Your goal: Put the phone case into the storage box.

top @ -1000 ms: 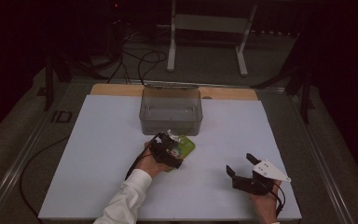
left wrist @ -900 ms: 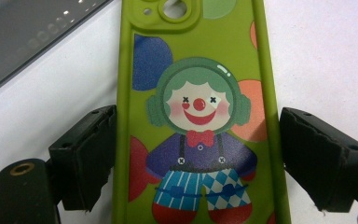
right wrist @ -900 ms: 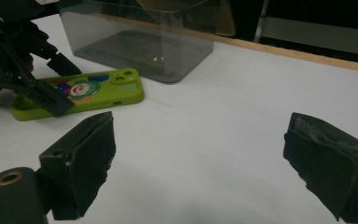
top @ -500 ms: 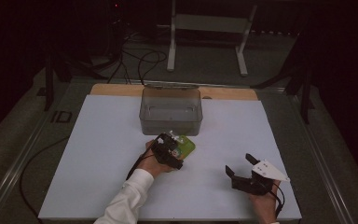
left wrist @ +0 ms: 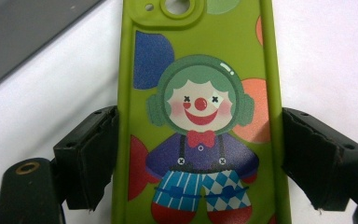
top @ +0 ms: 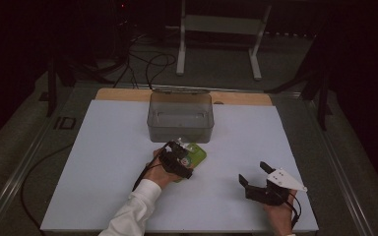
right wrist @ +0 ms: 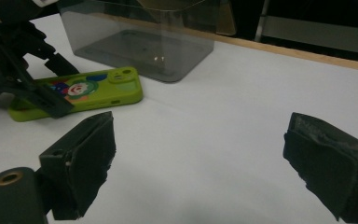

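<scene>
A lime-green phone (left wrist: 200, 84) with a clown picture on its back lies flat on the white table, just in front of the clear box. My left gripper (left wrist: 200, 123) reaches over it, one black pad on each long edge; its jaws have just been closing with the phone between them. From above, the left gripper (top: 177, 158) covers the near half of the phone (top: 198, 153). My right gripper (top: 253, 172) rests near the table's front right with its jaws wide apart and nothing between them (right wrist: 205, 126). Its camera shows the phone (right wrist: 98, 91) lying flat under the left gripper (right wrist: 32, 79).
A clear plastic box (top: 179, 118) with no lid stands at the back middle of the white table top (top: 103, 147), close behind the phone. A wooden strip (top: 241, 98) runs along the far edge. Cables and a metal stand lie on the floor beyond.
Nothing has visibly moved; both hands and the phone stay where they were.
</scene>
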A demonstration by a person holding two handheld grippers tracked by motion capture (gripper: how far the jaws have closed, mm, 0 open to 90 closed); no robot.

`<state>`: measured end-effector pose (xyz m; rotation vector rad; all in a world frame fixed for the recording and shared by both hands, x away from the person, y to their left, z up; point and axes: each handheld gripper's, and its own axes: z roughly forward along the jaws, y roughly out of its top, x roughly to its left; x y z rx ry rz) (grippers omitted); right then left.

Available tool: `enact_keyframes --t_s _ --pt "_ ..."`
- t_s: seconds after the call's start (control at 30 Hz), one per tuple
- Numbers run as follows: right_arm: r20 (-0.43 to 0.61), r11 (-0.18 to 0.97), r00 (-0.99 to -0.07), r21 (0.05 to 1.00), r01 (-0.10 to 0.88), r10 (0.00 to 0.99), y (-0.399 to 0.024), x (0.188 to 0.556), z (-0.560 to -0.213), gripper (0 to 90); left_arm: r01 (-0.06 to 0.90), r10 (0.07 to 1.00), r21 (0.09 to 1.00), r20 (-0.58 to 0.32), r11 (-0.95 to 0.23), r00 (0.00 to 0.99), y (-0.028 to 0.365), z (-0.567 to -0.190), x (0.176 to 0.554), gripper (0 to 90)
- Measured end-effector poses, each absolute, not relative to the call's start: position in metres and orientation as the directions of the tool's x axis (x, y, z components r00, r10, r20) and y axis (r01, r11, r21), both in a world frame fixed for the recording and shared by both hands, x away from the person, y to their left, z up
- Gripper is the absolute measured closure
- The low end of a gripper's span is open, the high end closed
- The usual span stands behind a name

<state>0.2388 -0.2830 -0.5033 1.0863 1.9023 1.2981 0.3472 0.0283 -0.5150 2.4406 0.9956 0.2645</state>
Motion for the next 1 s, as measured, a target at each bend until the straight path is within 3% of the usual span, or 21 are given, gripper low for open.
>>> enact_keyframes --t_s 0.57,1.0 --pt "-0.018 0.194 -0.499 0.933 0.303 0.866 -0.281 0.24 -0.504 8.9 0.514 0.748 0.714 0.019 -0.475 0.664 0.069 -0.469 0.319 15.9" --pt "-0.007 0.188 -0.502 0.932 0.31 0.865 -0.28 0.24 -0.504 8.9 0.468 0.817 0.827 -0.018 -0.312 0.576 0.095 -0.453 0.313 15.9"
